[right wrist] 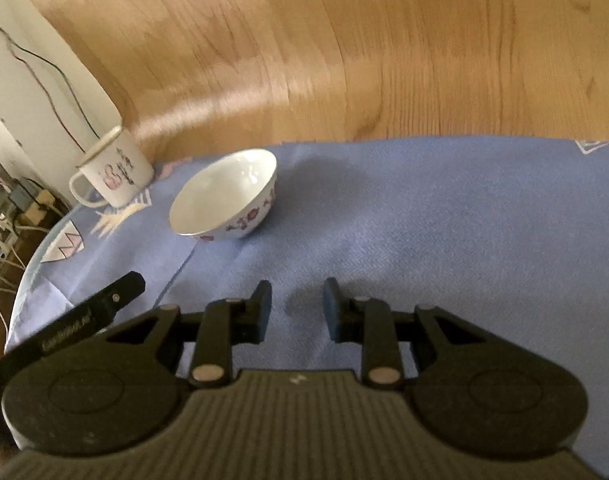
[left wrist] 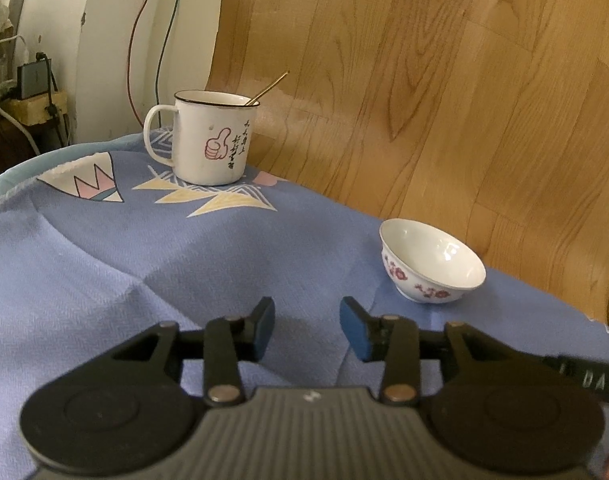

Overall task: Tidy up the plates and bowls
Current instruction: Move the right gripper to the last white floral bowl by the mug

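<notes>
A small white bowl (left wrist: 432, 260) with red flower prints stands upright and empty on the blue cloth, ahead and to the right of my left gripper (left wrist: 307, 312). That gripper is open, with only cloth showing between its blue pads. In the right wrist view the same bowl (right wrist: 224, 196) sits ahead and to the left of my right gripper (right wrist: 297, 292), which is also open and holds nothing. Neither gripper touches the bowl. No plate is in view.
A white enamel mug (left wrist: 208, 140) with a thumbs-up print and a thin metal stick in it stands near the table's far left edge. The blue patterned cloth (right wrist: 424, 220) covers the round table. Beyond lie wood floor (left wrist: 444, 80), a white wall and cables.
</notes>
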